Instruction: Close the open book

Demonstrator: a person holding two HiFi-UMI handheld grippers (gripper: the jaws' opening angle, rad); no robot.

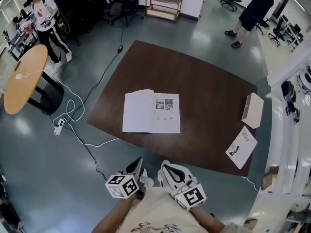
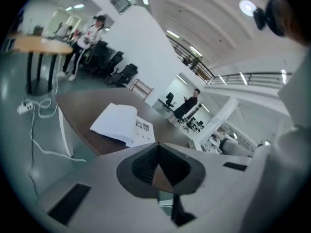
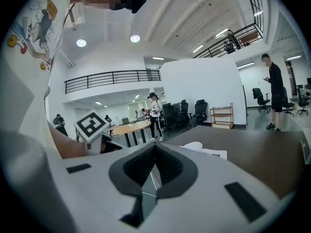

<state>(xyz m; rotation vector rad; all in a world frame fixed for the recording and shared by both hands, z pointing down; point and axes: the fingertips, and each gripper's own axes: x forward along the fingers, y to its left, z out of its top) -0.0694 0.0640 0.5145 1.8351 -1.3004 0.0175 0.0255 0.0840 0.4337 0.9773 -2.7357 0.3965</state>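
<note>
Both tools are low at the near edge of the head view, close to the person's body and well short of the work. The open book (image 1: 151, 113) lies flat near the middle of the dark brown table (image 1: 214, 89), spine pointing away from the person, with a plain page on the left and a page with small pictures on the right. The left tool (image 1: 138, 165) has its jaws pressed together with nothing between them, and the right tool (image 1: 166, 168) matches it, tips meeting, empty. So nothing has been touched yet. The book looks thin and light, with soft, floppy pages that hump slightly beside the spine. It will likely skate on that smooth top if pushed. The best hold seems to be the outer edge of one half, taking the cover and all its pages together, then swinging it over the spine. Pinching only the top sheet risks creasing it, so the other tool could pin the far half
</note>
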